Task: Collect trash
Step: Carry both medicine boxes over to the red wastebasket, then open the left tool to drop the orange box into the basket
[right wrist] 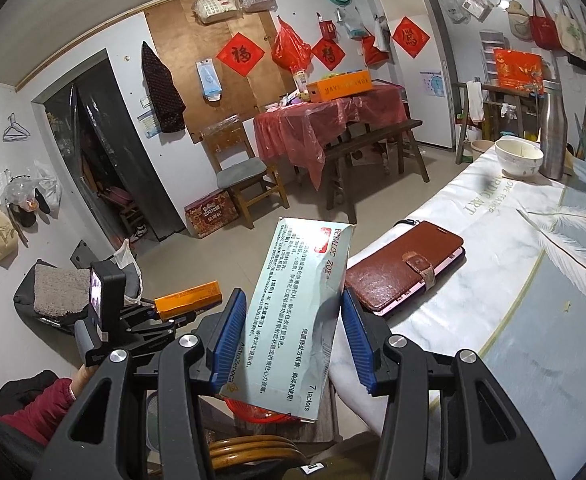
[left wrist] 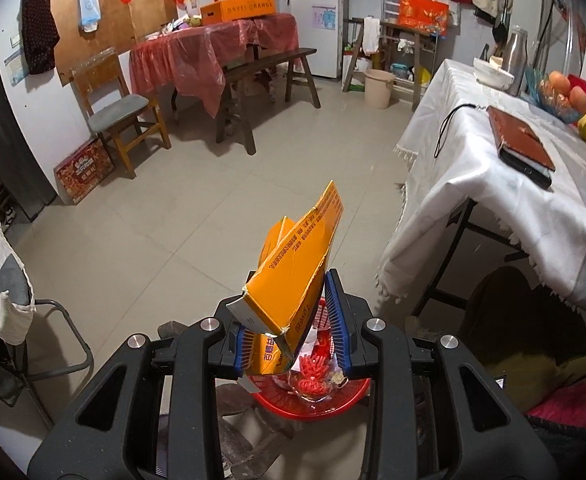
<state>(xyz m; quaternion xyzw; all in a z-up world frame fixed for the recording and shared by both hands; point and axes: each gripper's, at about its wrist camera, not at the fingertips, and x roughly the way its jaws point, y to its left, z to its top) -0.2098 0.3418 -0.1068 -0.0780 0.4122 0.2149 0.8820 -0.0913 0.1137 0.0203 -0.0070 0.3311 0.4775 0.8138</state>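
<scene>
A torn orange carton (left wrist: 293, 276) stands tilted between the blue pads of my left gripper (left wrist: 293, 328), which is shut on it. Right below, a red plastic basket (left wrist: 277, 398) holds wrappers and red scraps. My right gripper (right wrist: 289, 320) is shut on a pale medicine box (right wrist: 301, 300) with printed text, held upright beside the table's edge. In the right wrist view the left gripper (right wrist: 161, 316) shows at lower left with the orange carton (right wrist: 187, 300) in it. A strip of the red basket (right wrist: 253, 410) peeks out under the medicine box.
A white-clothed table (left wrist: 473, 184) stands at the right with a brown wallet phone case (right wrist: 405, 264), a white bowl (right wrist: 519, 158), a steel flask (right wrist: 553, 136) and fruit (left wrist: 573, 96). A wooden chair (left wrist: 113, 112), a bench (left wrist: 261, 76) and a red-covered table (left wrist: 213, 44) stand at the back. A red sleeve (right wrist: 41, 404) shows at lower left.
</scene>
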